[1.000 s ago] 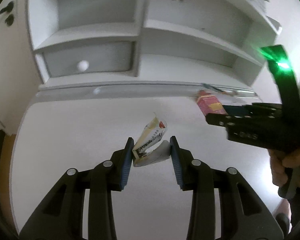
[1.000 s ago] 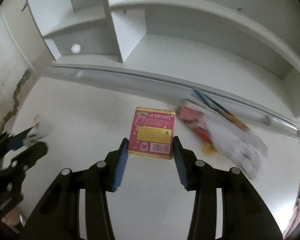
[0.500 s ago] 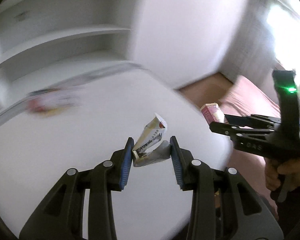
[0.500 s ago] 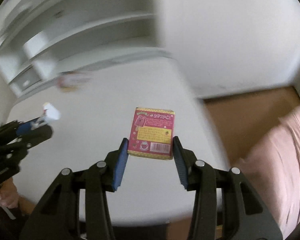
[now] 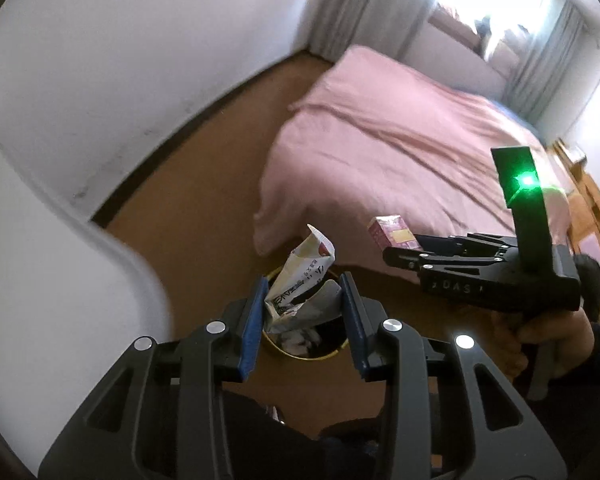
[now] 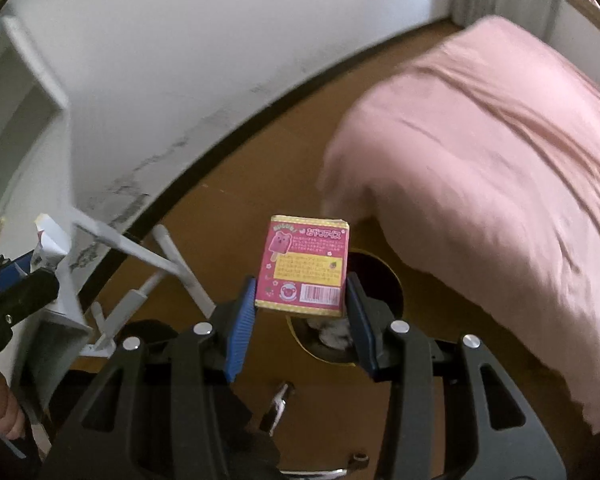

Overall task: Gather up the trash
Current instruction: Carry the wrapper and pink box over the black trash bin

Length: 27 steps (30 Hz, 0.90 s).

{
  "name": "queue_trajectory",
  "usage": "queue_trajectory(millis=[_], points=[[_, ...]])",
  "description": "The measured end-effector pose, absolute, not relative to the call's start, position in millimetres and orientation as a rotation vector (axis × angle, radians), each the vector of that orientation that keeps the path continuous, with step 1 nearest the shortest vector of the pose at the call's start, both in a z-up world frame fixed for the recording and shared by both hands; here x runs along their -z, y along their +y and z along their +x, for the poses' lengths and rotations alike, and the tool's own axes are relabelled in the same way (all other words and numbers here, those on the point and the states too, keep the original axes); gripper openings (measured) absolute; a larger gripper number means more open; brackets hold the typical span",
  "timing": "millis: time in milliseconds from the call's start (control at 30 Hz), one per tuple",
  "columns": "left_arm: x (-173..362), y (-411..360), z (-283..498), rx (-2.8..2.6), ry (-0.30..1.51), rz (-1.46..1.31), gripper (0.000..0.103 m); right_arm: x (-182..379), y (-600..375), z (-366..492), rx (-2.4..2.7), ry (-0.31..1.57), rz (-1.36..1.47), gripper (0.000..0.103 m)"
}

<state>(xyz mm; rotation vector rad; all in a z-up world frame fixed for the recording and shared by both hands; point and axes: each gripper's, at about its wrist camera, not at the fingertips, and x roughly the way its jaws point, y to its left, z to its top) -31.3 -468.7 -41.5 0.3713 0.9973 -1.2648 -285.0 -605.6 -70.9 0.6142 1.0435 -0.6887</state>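
White plaster wall fills the left of the left wrist view, meeting a brown floor along a dark skirting line. Low in the middle, the left gripper pinches a crumpled white paper wrapper with black print between its blue pads; the wrapper's torn top stands up above the fingertips. Directly under that wrapper sits a round waste bin with a yellow rim, pale scraps lying inside it. To the right, the right gripper reaches in sideways, clamped on a small pink box, with a green light glowing on its upright black bracket. A hand in a dark sleeve grips its handle. Behind lies a bed under a pink cover, and bright curtains at the far top right.

In the right wrist view, the left gripper shows at the far left edge with the white wrapper in its tips, in front of white desk legs. At centre the right gripper presses both blue pads against the sides of the pink and yellow printed carton with a barcode, held upright. The dark mouth of the bin opens just behind and below the carton. The pink-covered bed fills the right.
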Motion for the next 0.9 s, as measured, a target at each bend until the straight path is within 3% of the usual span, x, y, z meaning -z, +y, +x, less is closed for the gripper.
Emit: queue_trajectory(millis=[533, 667, 900], points=[[104, -540, -46, 1.247, 1.097, 0.5, 0.036, 128, -647, -296, 0.65, 1.092, 0.742, 0.044], [109, -548, -48, 1.251, 1.115, 0.508, 0.036, 128, -650, -301, 0.659, 1.067, 0.746, 0.061], [113, -561, -58, 1.286, 1.126, 0.526, 0.036, 122, -660, -315, 0.698, 1.024, 0.779, 0.061]])
